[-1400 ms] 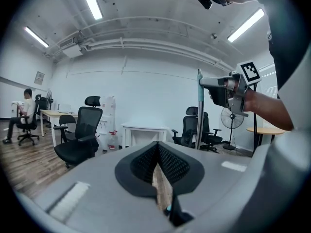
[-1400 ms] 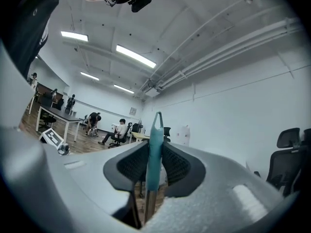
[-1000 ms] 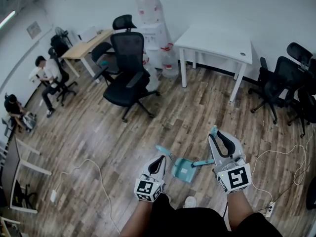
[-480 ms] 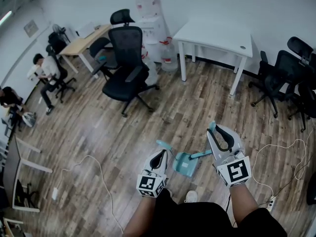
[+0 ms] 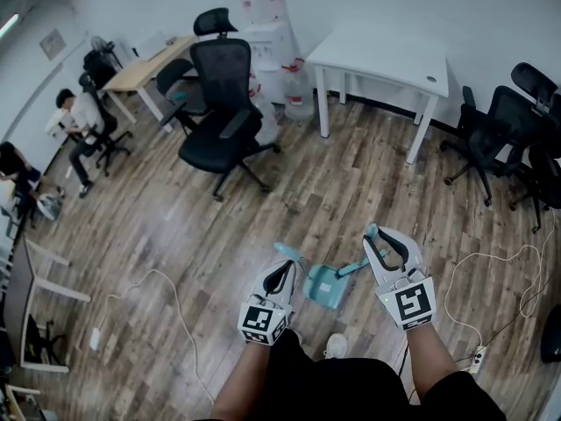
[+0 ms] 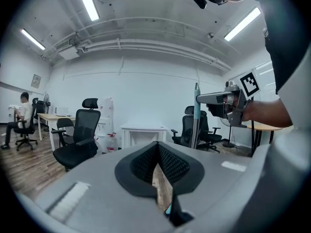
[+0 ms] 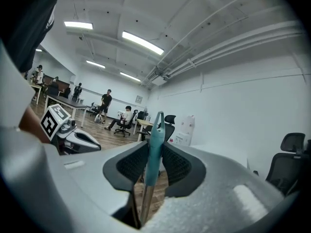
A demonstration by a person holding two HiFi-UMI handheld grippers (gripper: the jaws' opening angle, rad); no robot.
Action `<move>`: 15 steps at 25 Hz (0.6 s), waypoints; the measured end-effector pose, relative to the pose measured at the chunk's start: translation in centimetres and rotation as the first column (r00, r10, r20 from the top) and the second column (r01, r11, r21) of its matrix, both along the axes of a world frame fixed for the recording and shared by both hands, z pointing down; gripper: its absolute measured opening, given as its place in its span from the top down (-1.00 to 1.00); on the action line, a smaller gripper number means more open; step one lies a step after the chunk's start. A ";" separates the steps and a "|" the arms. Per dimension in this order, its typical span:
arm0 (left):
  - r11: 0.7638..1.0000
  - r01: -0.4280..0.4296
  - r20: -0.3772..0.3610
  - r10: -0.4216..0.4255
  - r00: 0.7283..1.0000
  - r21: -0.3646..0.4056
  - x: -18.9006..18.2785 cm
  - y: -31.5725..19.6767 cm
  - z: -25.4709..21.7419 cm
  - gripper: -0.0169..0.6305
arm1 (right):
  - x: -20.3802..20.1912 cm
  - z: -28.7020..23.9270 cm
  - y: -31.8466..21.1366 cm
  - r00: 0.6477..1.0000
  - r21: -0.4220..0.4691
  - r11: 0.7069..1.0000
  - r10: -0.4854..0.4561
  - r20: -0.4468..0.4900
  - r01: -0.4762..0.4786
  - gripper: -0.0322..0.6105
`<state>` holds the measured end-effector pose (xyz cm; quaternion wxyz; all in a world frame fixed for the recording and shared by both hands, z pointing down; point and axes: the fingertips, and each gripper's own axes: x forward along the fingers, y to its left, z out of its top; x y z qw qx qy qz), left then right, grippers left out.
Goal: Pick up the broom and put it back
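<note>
Teal broom (image 7: 155, 130) upright, handle top clamped in right gripper (image 7: 154, 155); lower end by dustpan (image 5: 324, 288) on floor. Left gripper (image 5: 280, 277) closed, empty. Risks: grip sits near handle end, so broom may pivot or slip; lower end may snag dustpan and drag it.

You stand in an open office: black swivel chairs (image 5: 223, 103), white desk (image 5: 386, 55), seated person (image 5: 83, 121), ceiling strip lights (image 6: 87, 1).
</note>
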<state>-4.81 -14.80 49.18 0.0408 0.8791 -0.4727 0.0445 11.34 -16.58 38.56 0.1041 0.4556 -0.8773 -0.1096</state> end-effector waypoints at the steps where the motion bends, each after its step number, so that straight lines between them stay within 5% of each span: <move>1: 1.000 -0.003 0.006 0.003 1.000 -0.001 0.0 0.0 0.1 0.90 | 0.1 0.5 0.1 1.000 -0.005 1.000 0.002 -0.012 -0.002 0.60; 15: 0.998 -0.050 0.044 0.052 0.998 -0.046 1.0 1.9 2.0 0.90 | 2.3 10.0 2.1 0.996 -0.183 0.983 0.017 -0.090 -0.033 0.60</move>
